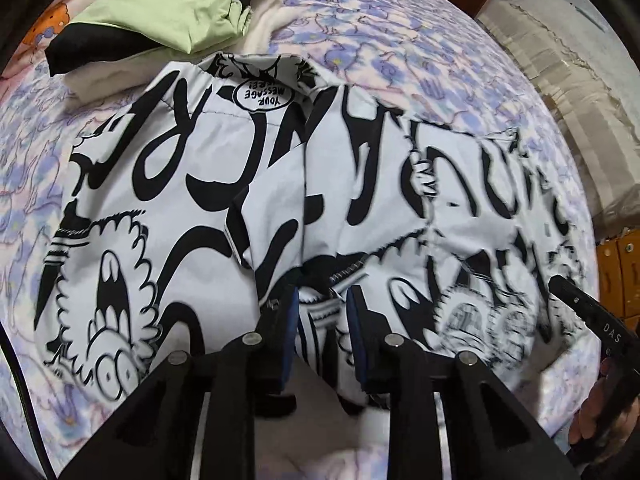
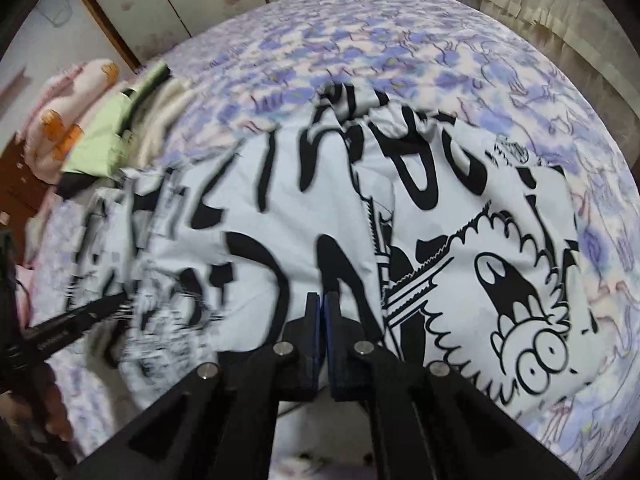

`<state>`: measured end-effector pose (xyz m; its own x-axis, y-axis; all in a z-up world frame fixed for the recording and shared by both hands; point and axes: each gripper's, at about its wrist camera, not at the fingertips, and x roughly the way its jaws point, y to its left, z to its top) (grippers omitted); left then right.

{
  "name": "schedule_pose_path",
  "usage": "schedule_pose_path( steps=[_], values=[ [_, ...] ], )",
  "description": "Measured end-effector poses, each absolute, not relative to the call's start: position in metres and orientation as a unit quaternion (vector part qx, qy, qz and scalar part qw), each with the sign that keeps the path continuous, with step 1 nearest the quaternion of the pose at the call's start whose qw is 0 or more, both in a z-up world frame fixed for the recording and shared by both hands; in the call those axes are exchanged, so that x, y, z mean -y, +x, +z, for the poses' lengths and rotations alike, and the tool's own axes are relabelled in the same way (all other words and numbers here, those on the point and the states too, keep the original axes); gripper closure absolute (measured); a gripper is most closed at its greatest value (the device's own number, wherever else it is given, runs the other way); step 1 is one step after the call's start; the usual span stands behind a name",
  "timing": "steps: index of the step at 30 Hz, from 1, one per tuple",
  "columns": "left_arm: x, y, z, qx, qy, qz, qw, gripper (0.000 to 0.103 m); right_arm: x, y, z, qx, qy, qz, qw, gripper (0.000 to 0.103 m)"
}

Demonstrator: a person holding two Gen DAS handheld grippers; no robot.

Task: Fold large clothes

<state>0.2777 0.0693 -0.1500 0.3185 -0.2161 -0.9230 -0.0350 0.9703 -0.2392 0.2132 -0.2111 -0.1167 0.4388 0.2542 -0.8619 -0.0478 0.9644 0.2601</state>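
Both grippers at near hem of the b&w cartoon-print jacket (image 1: 192,184) on floral bedspread (image 1: 400,40): left gripper (image 1: 322,304) jaws part-open, whether hem's pinched can't tell, right gripper (image 2: 322,308) jaws closed, w/ cloth between can't tell, prob. ready to fold it far-wards.

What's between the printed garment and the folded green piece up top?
Left wrist view: a folded white cloth sits under the green piece, touching the printed garment's top edge; no bare bedspread between.
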Motion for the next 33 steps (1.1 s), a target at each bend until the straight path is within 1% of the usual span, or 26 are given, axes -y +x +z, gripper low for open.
schedule_pose_path(
  steps=[6, 14, 16, 17, 18, 20, 24, 26, 28, 32, 33],
  values=[
    [-0.07, 0.257, -0.112, -0.575, -0.1, -0.073, 0.809, 0.078, 0.201, 0.188, -0.07, -0.519, 0.074, 0.14, 0.84, 0.1],
    [-0.072, 0.211, -0.072, -0.595, -0.082, -0.096, 0.794, 0.076, 0.179, 0.117, -0.026, -0.547, 0.002, 0.21, 0.81, 0.1],
    [-0.076, 0.195, -0.07, -0.606, -0.083, -0.096, 0.785, 0.071, 0.174, 0.099, -0.025, -0.56, -0.012, 0.219, 0.799, 0.1],
    [-0.077, 0.19, -0.07, -0.612, -0.085, -0.095, 0.781, 0.064, 0.171, 0.092, -0.027, -0.566, -0.017, 0.223, 0.793, 0.1],
    [-0.081, 0.181, -0.071, -0.621, -0.091, -0.091, 0.773, 0.056, 0.167, 0.082, -0.031, -0.575, -0.024, 0.227, 0.786, 0.1],
    [-0.086, 0.168, -0.078, -0.63, -0.098, -0.082, 0.766, 0.051, 0.162, 0.069, -0.04, -0.583, -0.03, 0.227, 0.78, 0.1],
    [-0.099, 0.153, -0.107, -0.649, -0.117, -0.056, 0.75, 0.05, 0.157, 0.064, -0.068, -0.599, 0.005, 0.216, 0.771, 0.1],
    [-0.106, 0.15, -0.123, -0.653, -0.137, -0.049, 0.743, 0.05, 0.153, 0.068, -0.078, -0.592, 0.011, 0.206, 0.779, 0.1],
    [-0.114, 0.149, -0.139, -0.652, -0.159, -0.041, 0.74, 0.05, 0.146, 0.075, -0.087, -0.573, 0.01, 0.195, 0.796, 0.1],
    [-0.13, 0.148, -0.167, -0.631, -0.202, -0.027, 0.748, 0.05, 0.136, 0.096, -0.092, -0.527, 0.019, 0.186, 0.829, 0.093],
    [-0.135, 0.148, -0.172, -0.625, -0.214, -0.024, 0.75, 0.05, 0.134, 0.102, -0.091, -0.514, 0.021, 0.184, 0.837, 0.093]
  ],
)
